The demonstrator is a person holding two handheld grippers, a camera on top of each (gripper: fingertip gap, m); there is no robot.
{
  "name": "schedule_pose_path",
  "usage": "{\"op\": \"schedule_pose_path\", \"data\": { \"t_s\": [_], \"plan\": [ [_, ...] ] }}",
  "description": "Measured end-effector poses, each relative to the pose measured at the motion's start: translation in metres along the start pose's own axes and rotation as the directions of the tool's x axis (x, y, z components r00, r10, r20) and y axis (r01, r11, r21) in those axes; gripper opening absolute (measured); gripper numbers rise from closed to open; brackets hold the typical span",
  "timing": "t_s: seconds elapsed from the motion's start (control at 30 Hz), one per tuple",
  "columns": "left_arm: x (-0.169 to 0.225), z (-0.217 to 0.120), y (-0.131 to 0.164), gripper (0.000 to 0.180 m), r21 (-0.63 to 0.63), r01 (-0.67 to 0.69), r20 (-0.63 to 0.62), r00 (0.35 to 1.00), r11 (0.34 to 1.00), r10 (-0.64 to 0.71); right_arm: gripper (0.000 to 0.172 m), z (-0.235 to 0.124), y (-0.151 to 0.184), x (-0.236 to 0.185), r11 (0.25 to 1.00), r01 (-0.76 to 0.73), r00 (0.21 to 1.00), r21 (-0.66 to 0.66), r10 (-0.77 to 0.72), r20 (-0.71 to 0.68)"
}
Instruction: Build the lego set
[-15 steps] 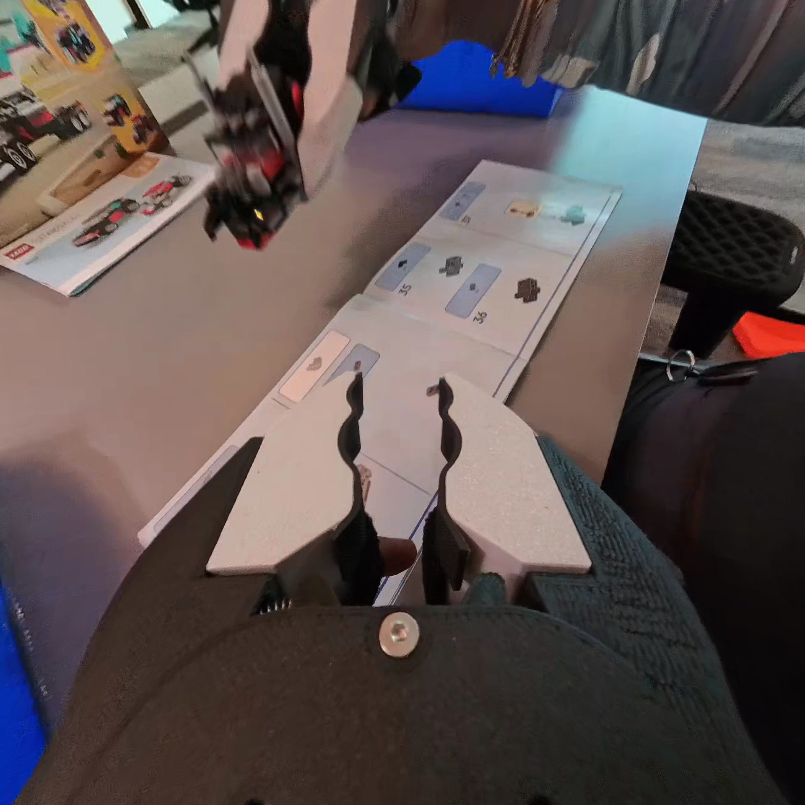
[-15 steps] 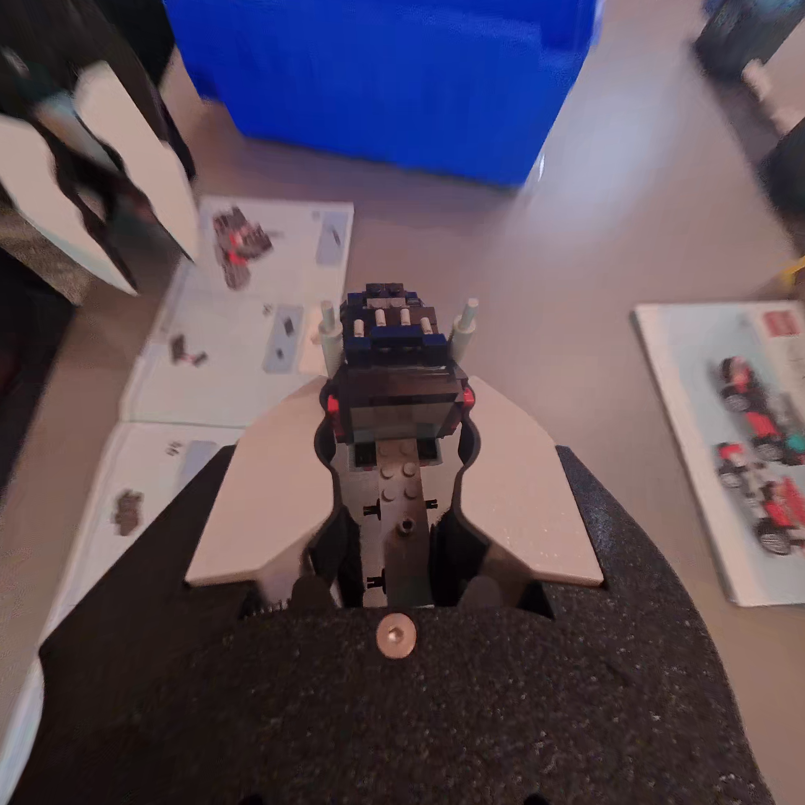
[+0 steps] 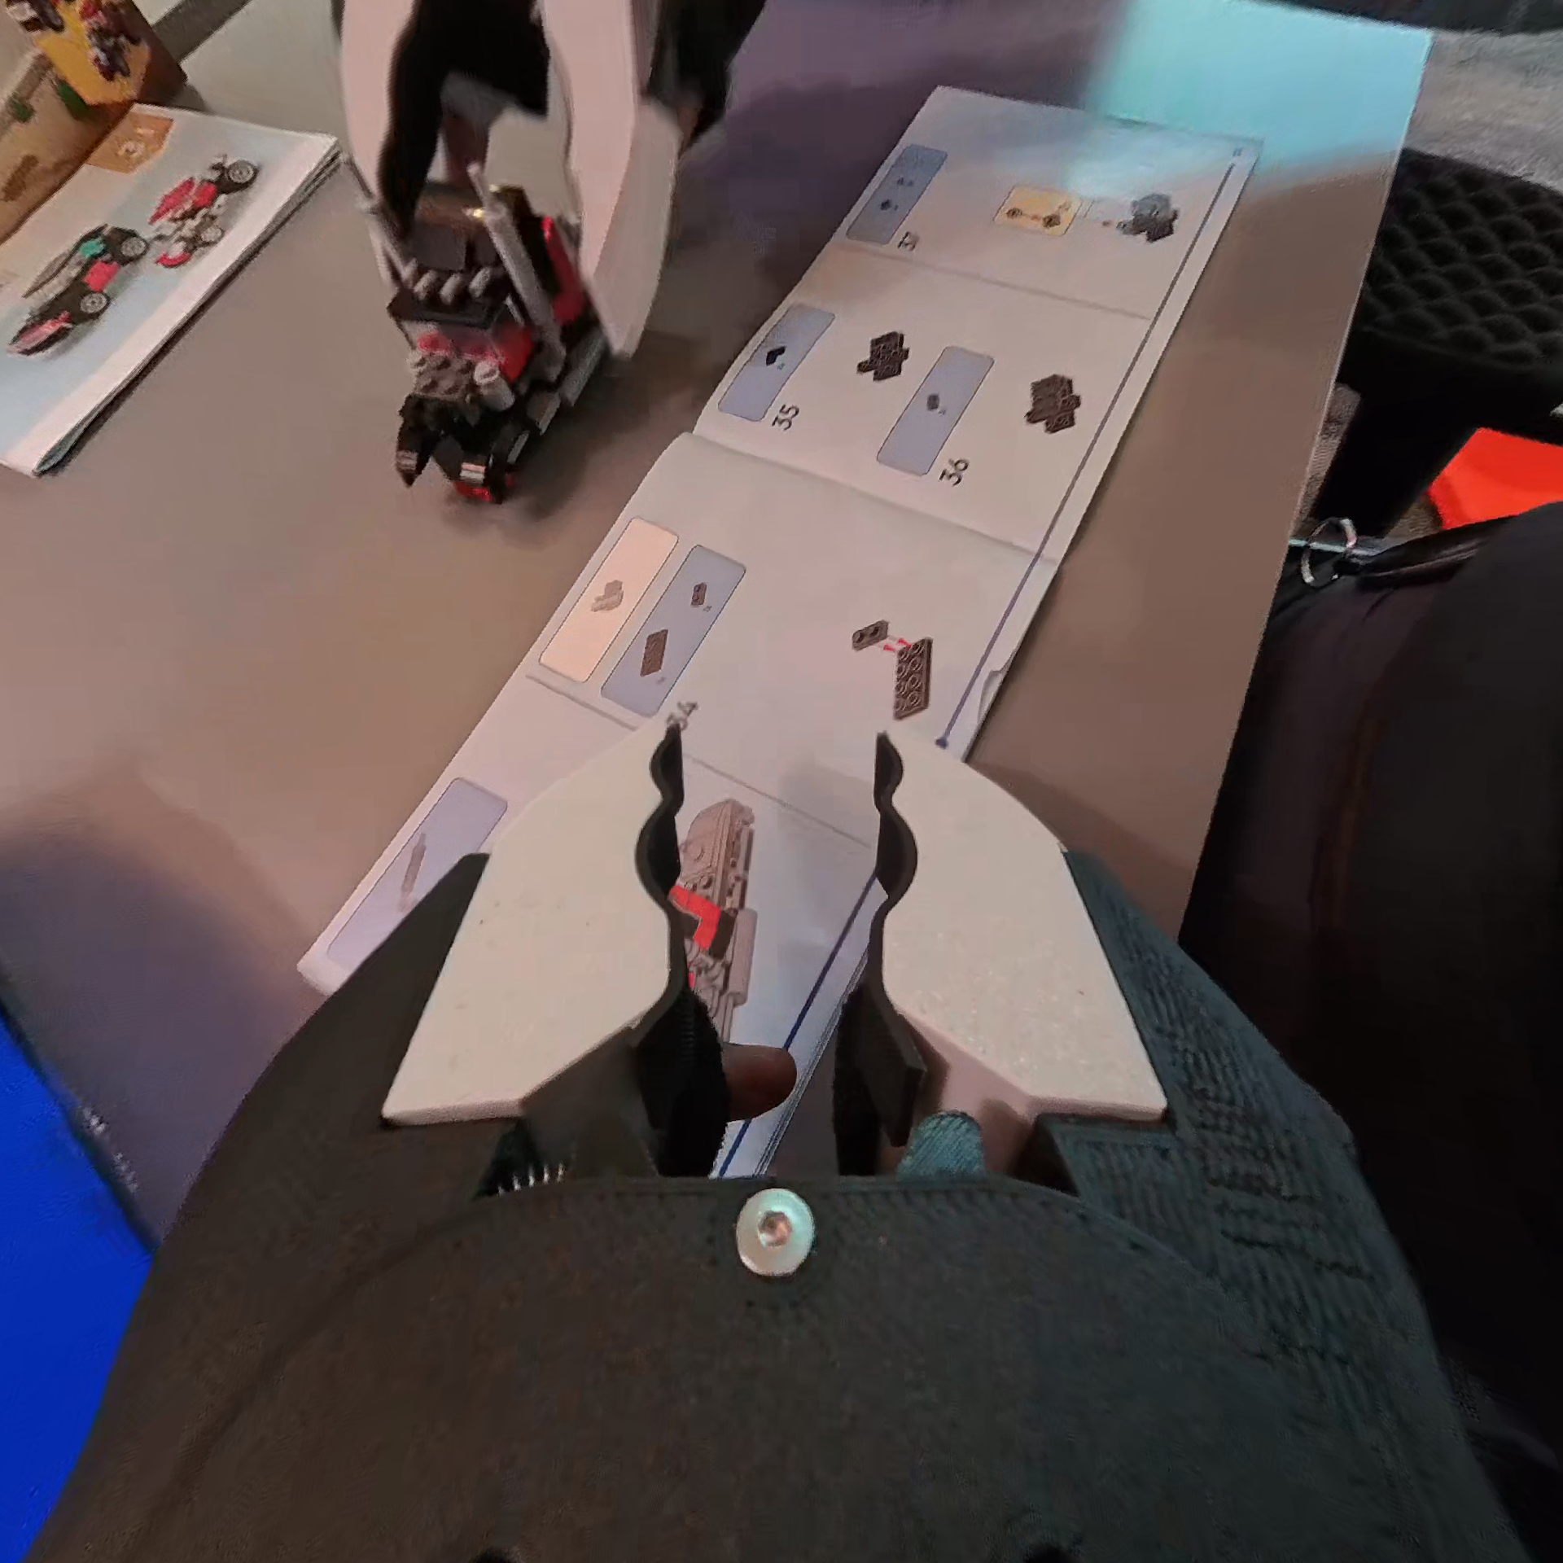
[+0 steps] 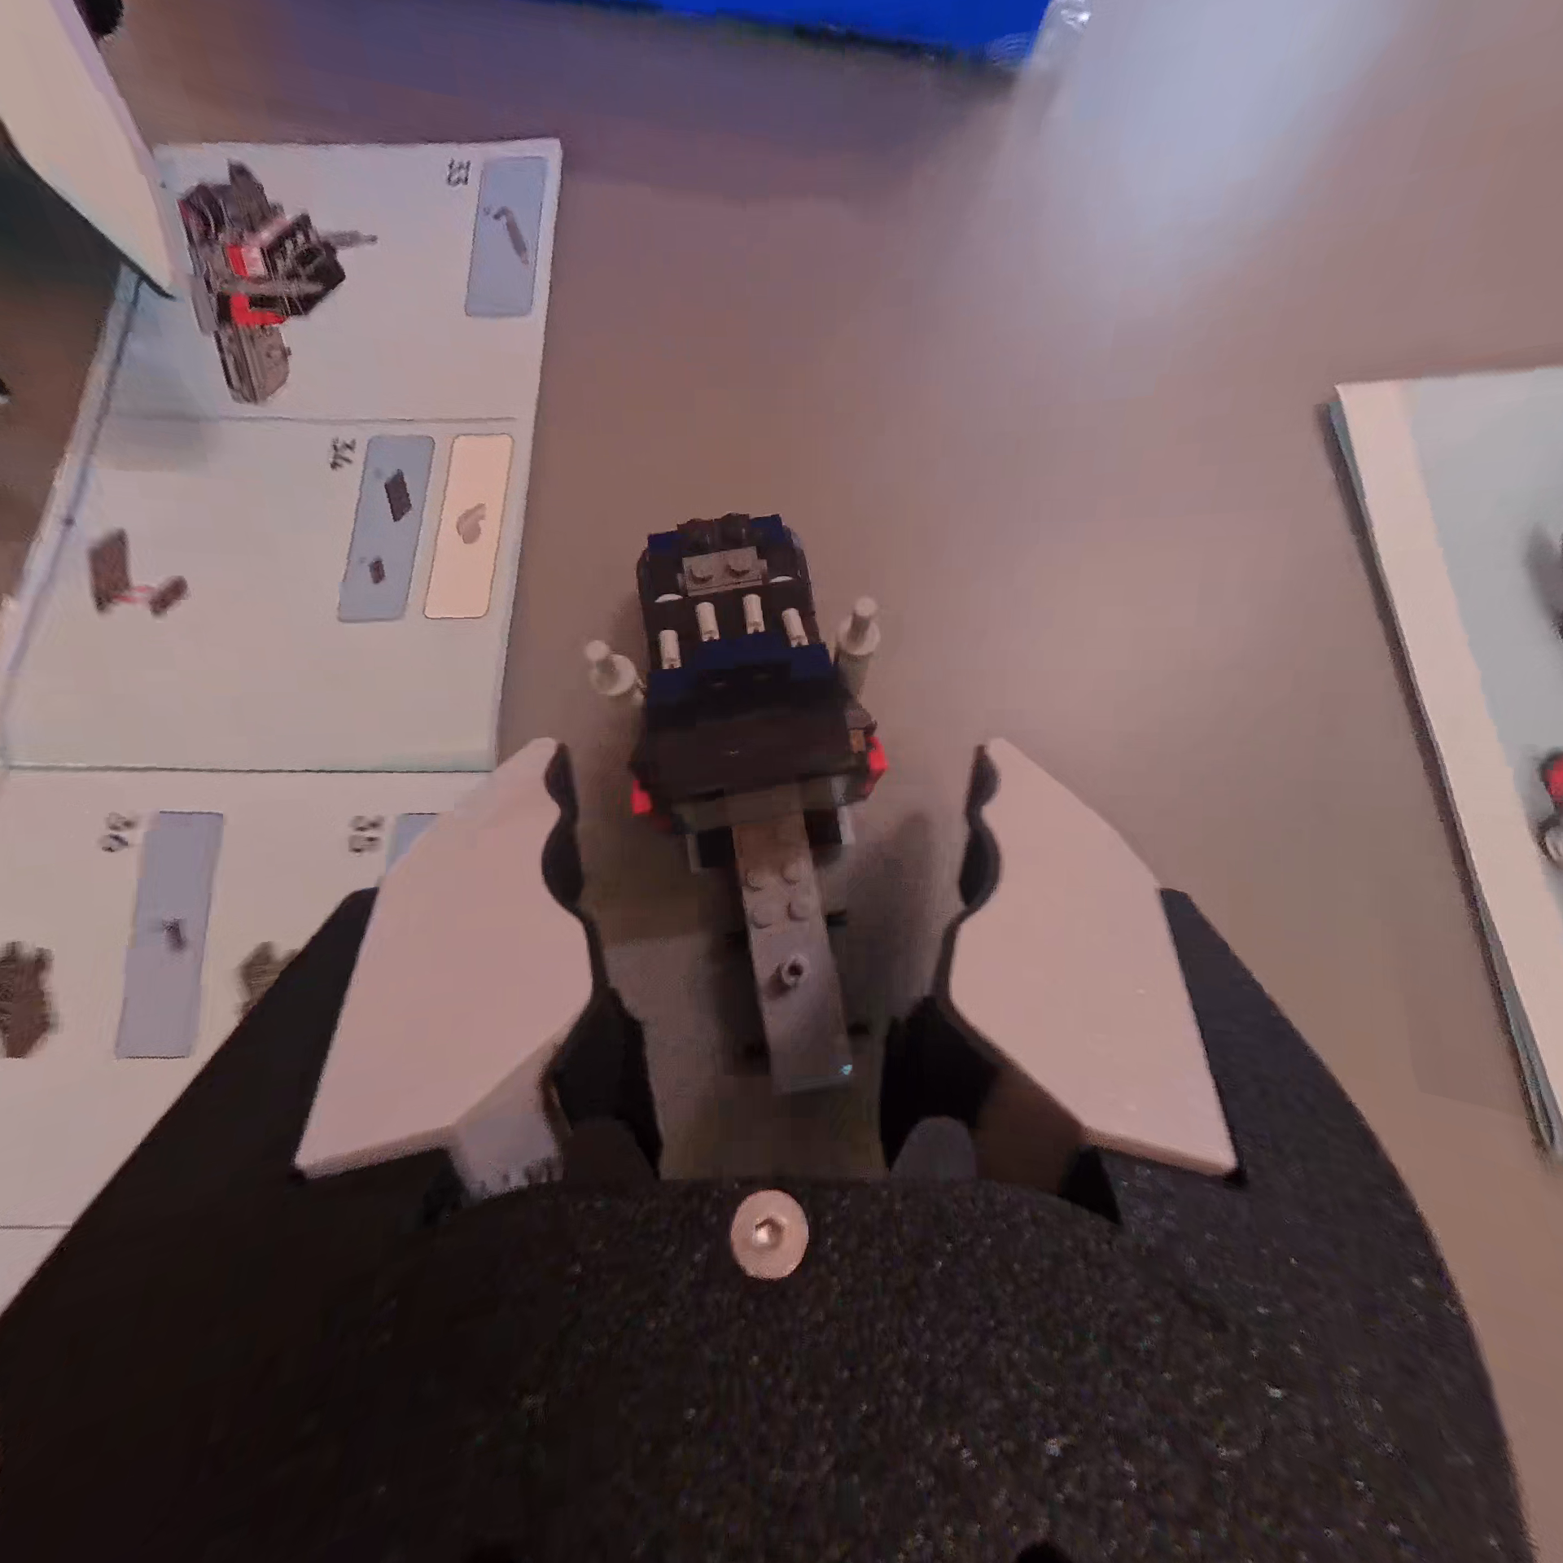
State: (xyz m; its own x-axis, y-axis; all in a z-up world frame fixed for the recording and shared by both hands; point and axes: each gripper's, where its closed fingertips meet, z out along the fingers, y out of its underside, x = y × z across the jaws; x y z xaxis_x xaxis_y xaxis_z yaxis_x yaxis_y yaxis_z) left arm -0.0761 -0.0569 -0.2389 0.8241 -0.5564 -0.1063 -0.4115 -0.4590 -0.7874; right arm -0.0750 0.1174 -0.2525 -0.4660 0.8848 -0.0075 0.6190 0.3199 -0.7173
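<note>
Right wrist view is showing the change: right gripper [image 4: 770, 761] jaws, clamped on the brick truck [image 4: 753, 719] half a second back, are now spreading wide, so it's sitting free on the table [image 4: 1057, 423] at 12 o'clock. Left gripper [image 3: 774, 744] is hanging half-open, empty, over the instruction booklet [image 3: 846, 550] with printed step numbers.

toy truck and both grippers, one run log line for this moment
left gripper: open, over open booklet | right gripper: open, astride toy truck, pads clear | truck: on table
</note>
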Motion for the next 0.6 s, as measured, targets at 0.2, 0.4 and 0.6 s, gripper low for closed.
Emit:
{"op": "schedule_pose_path", "data": {
  "t_s": [0.2,0.4,0.6],
  "plan": [
    [-0.006,-0.004,0.019,0.044,-0.081,0.012,0.03,1.0,0.997,-0.01,0.097,-0.049,0.002,-0.044,0.986,-0.168,0.958,-0.002,0.163,-0.237],
    [-0.032,-0.013,0.025,0.045,-0.098,0.055,0.198,0.98,0.994,-0.034,0.076,-0.042,0.057,-0.131,0.891,-0.447,0.863,-0.083,0.405,-0.301],
    [-0.091,-0.034,0.049,0.052,-0.105,0.228,0.496,0.856,0.968,-0.148,0.067,-0.038,0.063,-0.133,0.939,-0.343,0.881,-0.001,0.322,-0.346]
  ]
}}
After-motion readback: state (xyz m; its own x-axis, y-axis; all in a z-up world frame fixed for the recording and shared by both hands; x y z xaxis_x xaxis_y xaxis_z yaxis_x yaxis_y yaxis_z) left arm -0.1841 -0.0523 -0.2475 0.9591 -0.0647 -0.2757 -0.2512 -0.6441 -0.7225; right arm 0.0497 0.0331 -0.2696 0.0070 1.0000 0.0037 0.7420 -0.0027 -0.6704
